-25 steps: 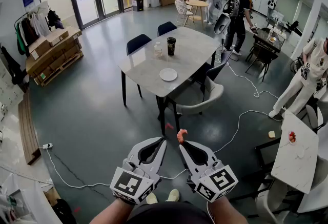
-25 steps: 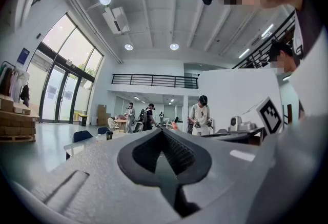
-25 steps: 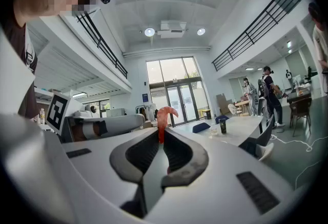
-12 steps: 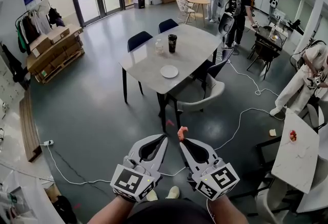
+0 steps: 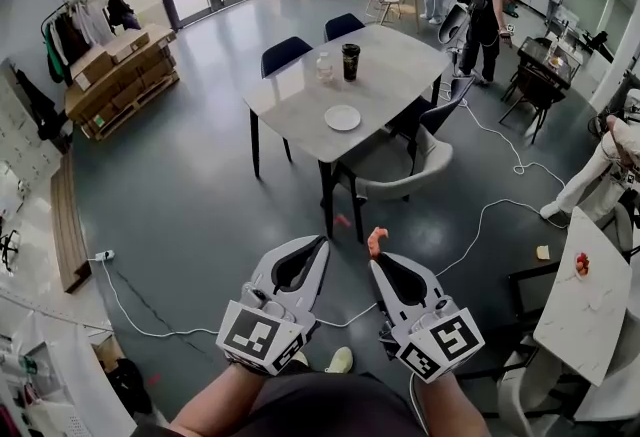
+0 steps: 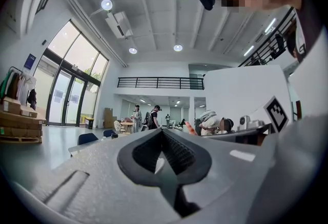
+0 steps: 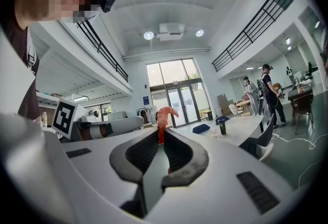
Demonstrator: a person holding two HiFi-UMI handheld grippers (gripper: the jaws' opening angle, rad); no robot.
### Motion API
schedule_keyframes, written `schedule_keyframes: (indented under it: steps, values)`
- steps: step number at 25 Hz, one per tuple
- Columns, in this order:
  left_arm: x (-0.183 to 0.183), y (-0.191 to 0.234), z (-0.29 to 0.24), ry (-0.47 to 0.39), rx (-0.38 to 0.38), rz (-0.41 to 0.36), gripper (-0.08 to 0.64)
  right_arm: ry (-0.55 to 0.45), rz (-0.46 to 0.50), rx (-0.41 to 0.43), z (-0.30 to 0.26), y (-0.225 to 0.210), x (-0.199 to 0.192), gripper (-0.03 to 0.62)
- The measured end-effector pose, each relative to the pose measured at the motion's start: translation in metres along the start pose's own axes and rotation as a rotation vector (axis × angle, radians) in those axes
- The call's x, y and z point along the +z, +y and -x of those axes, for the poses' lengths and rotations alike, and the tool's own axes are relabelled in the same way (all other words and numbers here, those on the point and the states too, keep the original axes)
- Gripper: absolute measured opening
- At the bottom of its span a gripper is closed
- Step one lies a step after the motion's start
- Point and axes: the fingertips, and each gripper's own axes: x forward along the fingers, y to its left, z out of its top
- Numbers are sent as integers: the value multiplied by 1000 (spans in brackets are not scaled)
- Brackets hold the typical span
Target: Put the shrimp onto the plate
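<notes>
The right gripper is clamping a pink shrimp at its jaw tips, low in the centre of the head view. In the right gripper view the jaws are pressing together on the shrimp's lower end, and its curled body is sticking up above them. The left gripper is hanging just beside it, at lower centre-left, its jaws closed on each other with nothing between them.

The white plate is sitting on the marble table in the upper centre of the frame, near the table's nearer edge. A dark cup and a clear bottle are standing behind it. Both grippers are hovering over the grey floor, well apart from the table.

I judge this to be the carrying step: the shrimp is in hand but not yet delivered. The next move is calling for walking up to the table, skirting the grey chair and the white cable. Then the right gripper needs bringing over the plate, lowering, and parting its jaws so the shrimp lands inside the rim.
</notes>
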Motion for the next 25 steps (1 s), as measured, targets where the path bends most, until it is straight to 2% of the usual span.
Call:
schedule_keyframes:
  steps: [6,13,25]
  values:
    - [-7,-4,-15,7,2,5,8,5,-4,7,-3,-16,0,35]
    - [-9,18,-46,-8,-10,10,8,20,8,3,-33,-35,-3,35]
    - [-1,119,-143,-31,-106,-5,8,6,45,-73,-153,-100,20,35]
